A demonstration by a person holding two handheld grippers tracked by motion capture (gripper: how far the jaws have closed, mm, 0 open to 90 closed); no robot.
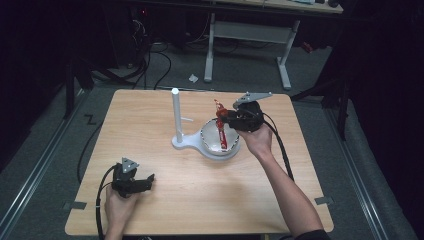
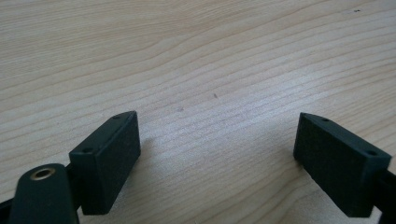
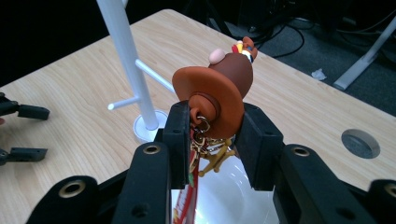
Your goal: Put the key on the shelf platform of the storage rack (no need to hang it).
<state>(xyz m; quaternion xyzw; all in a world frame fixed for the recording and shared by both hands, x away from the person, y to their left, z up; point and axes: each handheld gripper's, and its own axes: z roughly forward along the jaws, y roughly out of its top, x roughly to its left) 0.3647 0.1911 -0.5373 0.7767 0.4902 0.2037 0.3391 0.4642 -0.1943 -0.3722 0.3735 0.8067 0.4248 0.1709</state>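
Note:
My right gripper is shut on a keychain with a brown-and-orange rubber figure; a metal ring and a red strap hang below it. In the high view that gripper holds the keychain over a white bowl, the red strap reaching down into it. The bowl joins a white stand with an upright post and short side pegs. My left gripper rests open low over the bare wood near the table's front left; its pads stand wide apart with nothing between them.
The wooden table has a round cable hole near the right gripper. Beyond the far edge stand a white-legged desk, cables on the floor and a scrap of paper. Dark surroundings flank both sides.

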